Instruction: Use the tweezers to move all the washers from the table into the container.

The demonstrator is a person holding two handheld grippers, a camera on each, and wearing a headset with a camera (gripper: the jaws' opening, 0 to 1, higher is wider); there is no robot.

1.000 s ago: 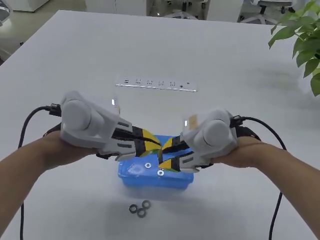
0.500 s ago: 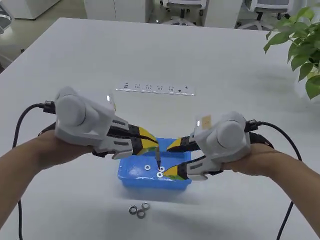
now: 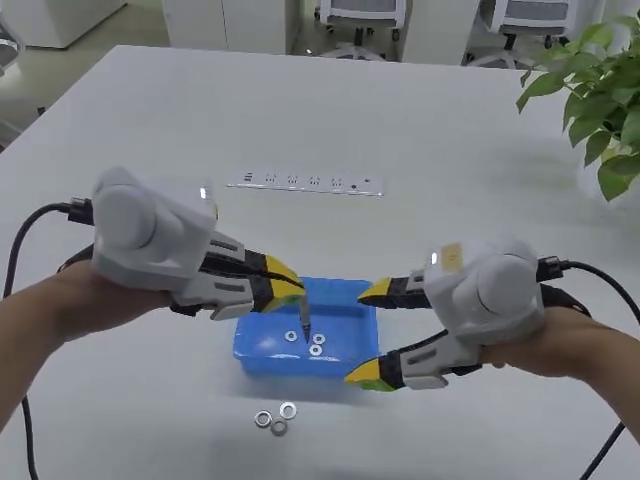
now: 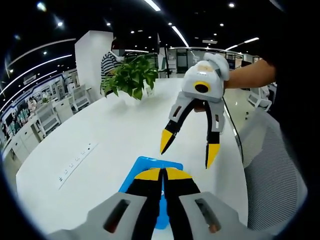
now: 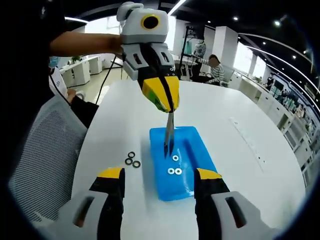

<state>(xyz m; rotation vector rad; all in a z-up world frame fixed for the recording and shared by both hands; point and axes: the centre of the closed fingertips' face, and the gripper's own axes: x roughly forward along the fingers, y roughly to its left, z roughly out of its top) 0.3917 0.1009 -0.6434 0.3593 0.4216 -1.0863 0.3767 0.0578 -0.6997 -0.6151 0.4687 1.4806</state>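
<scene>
At the left, the left gripper (image 3: 285,287) has its yellow-tipped jaws pressed together on the tweezers (image 3: 304,322), which hang tip-down into the blue container (image 3: 255,347). Whether the tips pinch anything is too small to tell. Three washers (image 3: 318,339) lie on the container's floor just beside those tips. Three more washers (image 3: 288,409) sit in a tight cluster on the white table (image 3: 150,120), near the container's front wall. A power strip (image 3: 303,182) lies beyond the container. At the container's right end the right gripper (image 3: 368,333) hovers with jaws spread wide, holding nothing. A plant (image 3: 590,90) stands at the far right.
</scene>
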